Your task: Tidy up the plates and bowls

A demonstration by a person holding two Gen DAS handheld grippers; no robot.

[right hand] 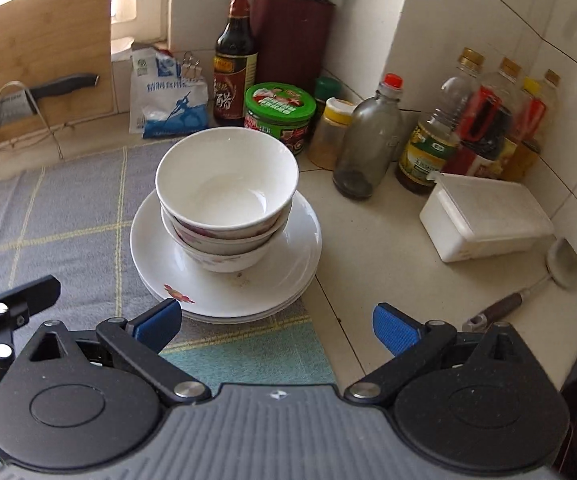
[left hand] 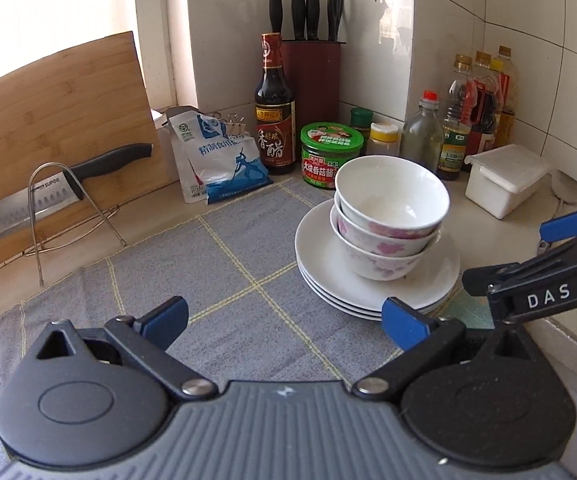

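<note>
Three nested bowls (left hand: 388, 216) (right hand: 228, 184), white with pink flowers outside, stand on a stack of three white plates (left hand: 328, 276) (right hand: 288, 264) at the right edge of a grey checked cloth. My left gripper (left hand: 284, 320) is open and holds nothing, pulled back near the stack's front-left; its right pad almost meets the plates' front rim. My right gripper (right hand: 278, 322) is also open and holds nothing, in front of the stack's near rim. Each gripper shows in the other's view: the right one (left hand: 516, 254) right of the plates, the left one (right hand: 4, 260) over the cloth.
Behind the stack stand a green-lidded jar (left hand: 331, 152), a vinegar bottle (left hand: 274, 112), a salt bag (left hand: 224, 160) and a knife block (left hand: 312, 76). Oil bottles (right hand: 484, 120) and a white lidded box (right hand: 484, 220) crowd the right. A cutting board with a knife (left hand: 28, 204) leans at left. A spoon (right hand: 528, 288) lies on the counter.
</note>
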